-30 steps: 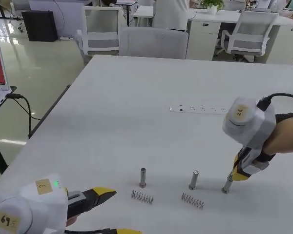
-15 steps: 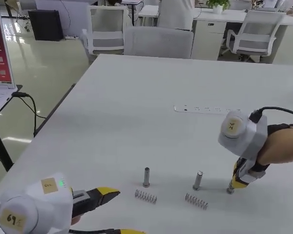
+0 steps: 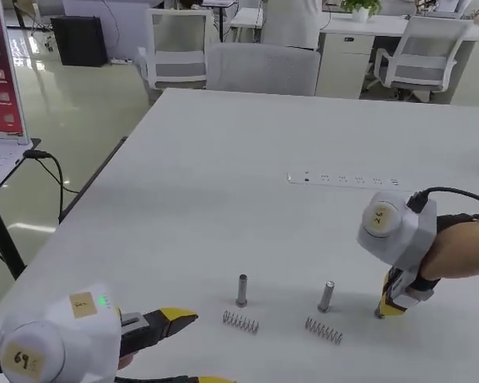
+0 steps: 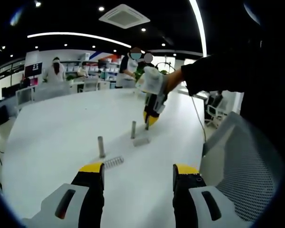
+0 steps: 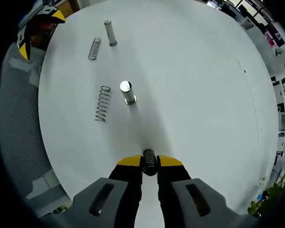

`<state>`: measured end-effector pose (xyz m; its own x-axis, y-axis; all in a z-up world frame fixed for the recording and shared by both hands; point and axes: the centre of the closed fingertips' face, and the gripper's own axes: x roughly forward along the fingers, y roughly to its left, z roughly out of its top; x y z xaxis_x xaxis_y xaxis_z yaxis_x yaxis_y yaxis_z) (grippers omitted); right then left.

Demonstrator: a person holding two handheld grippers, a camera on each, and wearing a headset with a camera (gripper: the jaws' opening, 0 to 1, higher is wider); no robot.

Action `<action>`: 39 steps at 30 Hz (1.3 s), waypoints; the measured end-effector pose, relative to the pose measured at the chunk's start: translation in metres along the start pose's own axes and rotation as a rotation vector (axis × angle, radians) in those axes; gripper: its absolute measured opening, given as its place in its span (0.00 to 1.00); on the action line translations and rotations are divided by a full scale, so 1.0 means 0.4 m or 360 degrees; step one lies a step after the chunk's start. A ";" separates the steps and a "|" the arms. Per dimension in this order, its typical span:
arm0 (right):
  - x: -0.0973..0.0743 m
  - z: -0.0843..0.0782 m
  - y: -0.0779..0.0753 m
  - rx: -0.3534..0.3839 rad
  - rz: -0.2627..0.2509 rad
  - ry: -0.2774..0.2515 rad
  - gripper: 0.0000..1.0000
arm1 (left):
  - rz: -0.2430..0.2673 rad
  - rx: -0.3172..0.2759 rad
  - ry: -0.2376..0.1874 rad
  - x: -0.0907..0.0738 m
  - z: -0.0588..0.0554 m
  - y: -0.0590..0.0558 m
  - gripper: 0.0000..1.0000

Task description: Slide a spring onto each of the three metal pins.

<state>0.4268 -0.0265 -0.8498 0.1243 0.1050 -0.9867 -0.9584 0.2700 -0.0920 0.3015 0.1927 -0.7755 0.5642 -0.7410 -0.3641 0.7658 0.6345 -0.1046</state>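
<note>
Head view, layout: first pin [image 3: 242, 290] and second pin [image 3: 326, 296] are stood upright on the table [image 3: 223, 175]. First spring [image 3: 240, 321] and second spring [image 3: 323, 330] are laid flat at 6 o'clock of each pin, near but apart, judged as staged for pickup.
Head view, right gripper [image 3: 389, 307]: it is pointed steeply down at 3 o'clock of the second pin, with the tips close to the table. The third pin is hidden beneath it.
Head view, left gripper [image 3: 188, 351]: it is held low at 7 o'clock, roughly level, and aimed toward 3 o'clock, well clear of the work.
Left gripper view, tool: the jaws are spread wide with nothing between them. Both bare pins and both loose springs are seen ahead at 12 o'clock.
Right gripper view, tool: the jaws are pinched on the third spring [image 5: 149, 161], which is seen end-on. It is judged to be kept vertical so that it threads down over a pin.
Right gripper view, task things: the second pin is seen at 11 o'clock, bare.
Stage (judged): one spring is being seated and two are unfitted.
</note>
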 end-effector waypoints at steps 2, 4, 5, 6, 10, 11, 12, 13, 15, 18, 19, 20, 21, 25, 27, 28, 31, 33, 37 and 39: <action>0.000 0.000 0.000 -0.0005 -0.0004 -0.0007 0.09 | -0.0001 0.0000 0.0000 0.001 0.000 -0.001 0.53; 0.000 0.002 0.000 -0.0001 -0.0006 -0.0024 0.09 | -0.0002 0.0001 0.0002 0.002 0.001 -0.002 0.53; 0.000 0.005 -0.001 0.0003 -0.0010 -0.0033 0.09 | -0.0003 0.0001 0.0004 0.002 0.001 -0.002 0.53; -0.001 0.006 0.001 0.0009 -0.0004 -0.0048 0.11 | -0.0004 0.0000 0.0006 0.002 0.000 -0.002 0.53; -0.003 0.009 0.006 0.0013 0.0001 -0.0070 0.15 | -0.0007 0.0000 0.0011 0.002 0.000 -0.003 0.53; -0.005 0.009 0.007 0.0008 0.0000 -0.0075 0.16 | -0.0008 0.0001 0.0011 0.002 0.000 -0.003 0.53; -0.006 0.010 0.008 0.0005 0.0001 -0.0082 0.18 | -0.0008 0.0001 0.0010 0.002 0.001 -0.003 0.53; -0.007 0.012 0.008 0.0004 -0.0001 -0.0090 0.19 | -0.0009 0.0001 0.0010 0.002 0.002 -0.004 0.53; -0.014 0.023 0.007 0.0003 -0.0012 -0.0127 0.23 | -0.0012 0.0002 0.0010 0.002 0.003 -0.005 0.53; -0.024 0.039 0.011 0.0014 -0.0010 -0.0172 0.27 | -0.0017 0.0005 0.0013 0.002 0.003 -0.007 0.53; -0.027 0.044 0.013 0.0016 -0.0008 -0.0183 0.27 | -0.0018 0.0005 0.0013 0.002 0.003 -0.008 0.53; -0.031 0.051 0.016 0.0010 -0.0006 -0.0200 0.28 | -0.0019 0.0005 0.0011 0.002 0.004 -0.008 0.53; -0.034 0.056 0.021 0.0008 -0.0001 -0.0207 0.29 | -0.0020 0.0005 0.0010 0.002 0.004 -0.008 0.53; -0.040 0.076 0.035 -0.0030 -0.0002 -0.0235 0.29 | -0.0021 0.0007 0.0008 0.003 0.005 -0.008 0.53; -0.041 0.087 0.048 -0.0037 0.0019 -0.0245 0.29 | -0.0022 0.0008 0.0007 0.003 0.005 -0.008 0.53; -0.041 0.092 0.055 -0.0044 0.0026 -0.0250 0.29 | -0.0022 0.0009 0.0006 0.003 0.006 -0.008 0.53; -0.040 0.102 0.069 -0.0069 0.0037 -0.0251 0.28 | -0.0022 0.0008 0.0004 0.002 0.006 -0.008 0.53; -0.043 0.111 0.083 -0.0079 0.0053 -0.0262 0.26 | -0.0022 0.0009 0.0004 0.002 0.006 -0.007 0.53; -0.045 0.129 0.111 -0.0074 0.0096 -0.0290 0.24 | -0.0022 0.0010 0.0003 0.003 0.005 -0.007 0.53; -0.043 0.134 0.128 -0.0071 0.0123 -0.0292 0.22 | -0.0025 0.0010 0.0003 0.005 0.005 -0.008 0.53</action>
<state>0.3894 0.0366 -0.8302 0.0907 0.2975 -0.9504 -0.9769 0.2120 -0.0269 0.3007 0.1889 -0.7741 0.5517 -0.7503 -0.3643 0.7764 0.6215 -0.1043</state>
